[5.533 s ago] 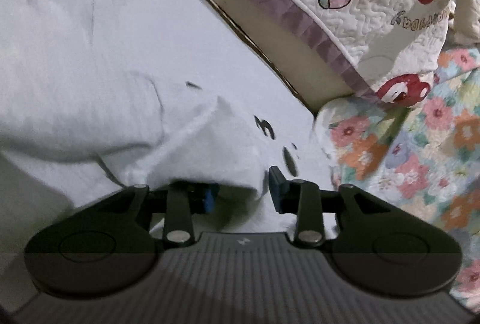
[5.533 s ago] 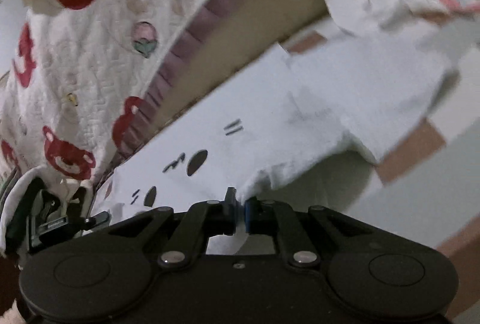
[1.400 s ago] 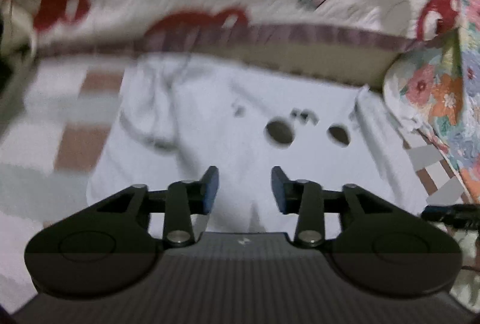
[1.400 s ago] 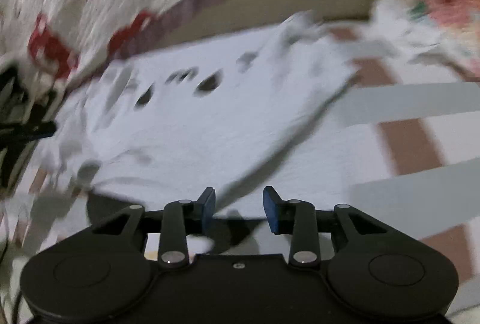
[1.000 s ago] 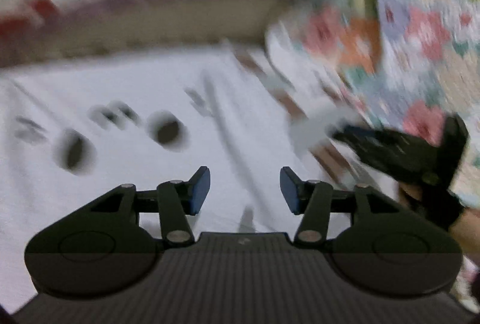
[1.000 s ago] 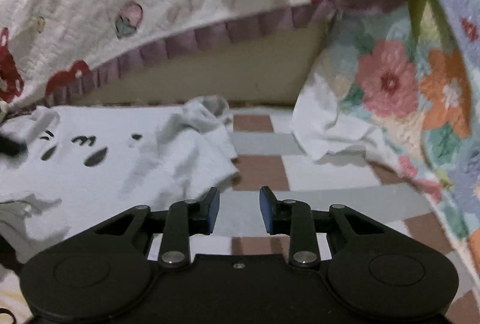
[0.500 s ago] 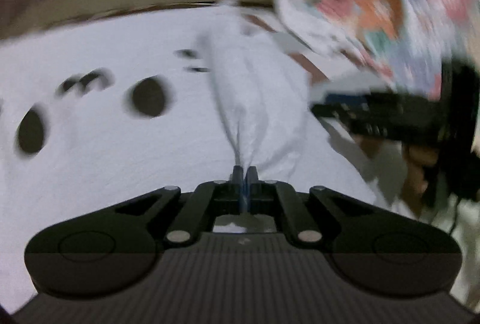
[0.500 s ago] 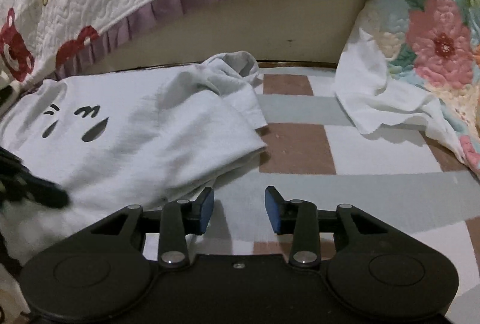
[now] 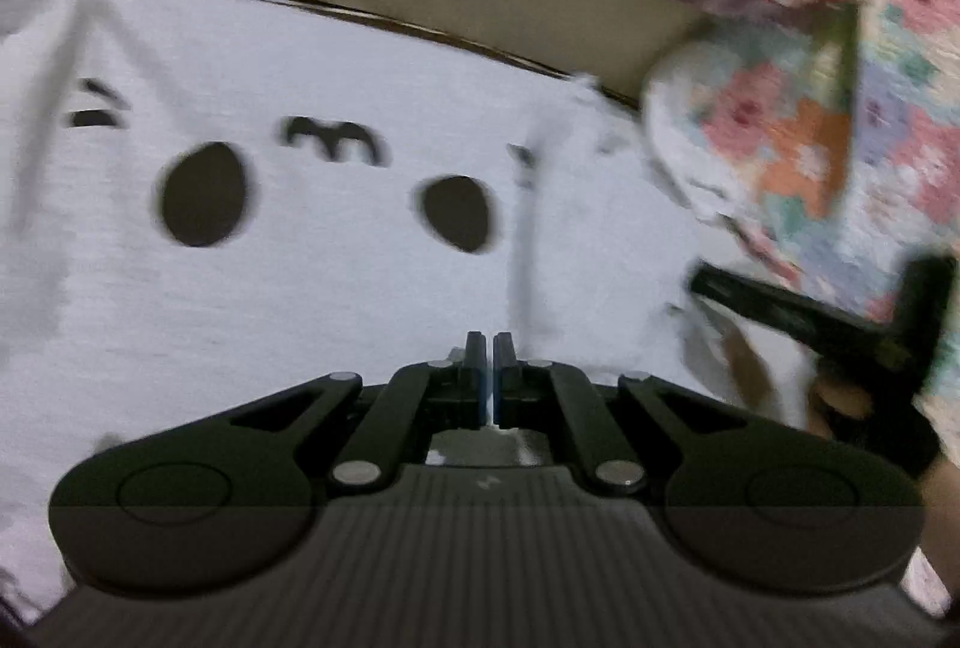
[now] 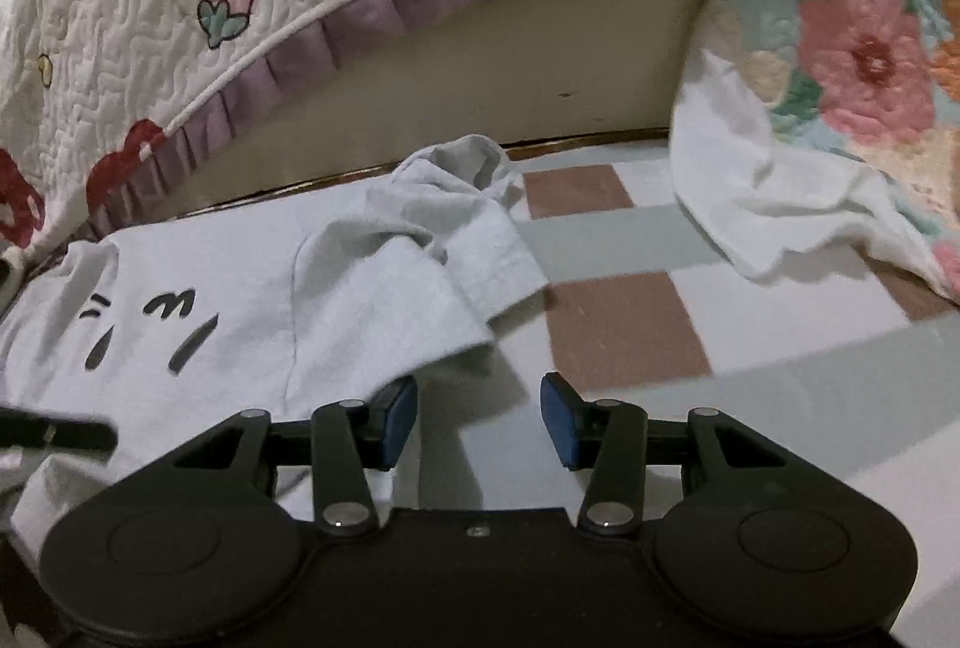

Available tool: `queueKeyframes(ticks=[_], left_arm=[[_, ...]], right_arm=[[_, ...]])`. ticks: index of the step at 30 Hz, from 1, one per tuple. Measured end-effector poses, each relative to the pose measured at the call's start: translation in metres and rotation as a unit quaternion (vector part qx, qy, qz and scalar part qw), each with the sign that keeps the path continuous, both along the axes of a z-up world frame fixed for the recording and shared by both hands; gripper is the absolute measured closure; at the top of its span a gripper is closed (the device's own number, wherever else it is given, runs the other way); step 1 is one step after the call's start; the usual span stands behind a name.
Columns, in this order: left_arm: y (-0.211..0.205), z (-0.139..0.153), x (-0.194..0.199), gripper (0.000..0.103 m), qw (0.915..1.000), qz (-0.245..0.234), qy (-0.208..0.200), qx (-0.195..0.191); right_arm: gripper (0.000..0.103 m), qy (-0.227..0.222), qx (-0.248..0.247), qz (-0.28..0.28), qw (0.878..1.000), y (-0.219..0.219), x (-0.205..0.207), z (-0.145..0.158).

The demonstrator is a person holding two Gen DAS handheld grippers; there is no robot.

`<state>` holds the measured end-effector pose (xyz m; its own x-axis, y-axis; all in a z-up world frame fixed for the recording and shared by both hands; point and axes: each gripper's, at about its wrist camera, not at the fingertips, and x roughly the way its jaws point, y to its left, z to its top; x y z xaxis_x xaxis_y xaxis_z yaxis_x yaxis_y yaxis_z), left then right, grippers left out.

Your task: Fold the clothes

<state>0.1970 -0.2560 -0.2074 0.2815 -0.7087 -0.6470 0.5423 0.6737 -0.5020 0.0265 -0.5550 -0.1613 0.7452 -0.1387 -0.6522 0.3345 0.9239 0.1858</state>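
Here the white T-shirt [image 9: 336, 276] lies spread on a checked mat [image 10: 624, 324] of brown, grey and white squares, its printed face of two dark ovals and small strokes turned up toward the left wrist camera. That view is smeared by motion blur, so the print and the shirt's edges read only roughly. The left gripper [image 9: 487, 348] has its jaws pressed together, with a thin sliver of white showing between the blue pads; it appears to pinch the shirt's cloth, though the exact spot of the grip is hidden behind the fingers. A long crease runs up the shirt from just beside the fingertips.

The right wrist view is sharper. The right gripper [image 10: 479, 420] hovers over the mat with its jaws opening and nothing between them; the left finger sits just beside the shirt's lower hem, and whether it touches the cloth I cannot tell. The shirt's sleeve [image 10: 462, 204] is bunched and folded over near the far edge.

A quilted cover [image 10: 180, 18] with red bears, a strawberry and a purple frill hangs behind, and a floral quilt [image 10: 864, 48] drapes at the right, both cut off by the frame. In the left view the other gripper shows as a dark blur at the right edge, with a glimpse of the person's hand [image 9: 840, 396] beneath it.
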Motion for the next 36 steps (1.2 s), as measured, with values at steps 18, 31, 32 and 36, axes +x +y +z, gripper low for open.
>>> queueKeyframes(ticks=[18, 31, 32, 36], left_arm=[[0.016, -0.005, 0.003, 0.1, 0.9982, -0.031, 0.051, -0.003], [0.021, -0.008, 0.007, 0.099, 0.9981, -0.032, 0.053, -0.005], [0.02, -0.008, 0.007, 0.099, 0.9981, -0.033, 0.052, -0.004], [0.018, -0.008, 0.008, 0.099, 0.9982, -0.036, 0.047, -0.001]], right_arm=[[0.05, 0.022, -0.034, -0.009, 0.999, 0.024, 0.026, -0.015], [0.101, 0.047, -0.323, -0.068, 0.943, 0.032, 0.01, 0.055], [0.101, 0.067, -0.363, -0.075, 0.927, 0.027, 0.006, 0.054], [0.101, 0.158, -0.387, -0.167, 0.893, -0.026, -0.012, 0.023]])
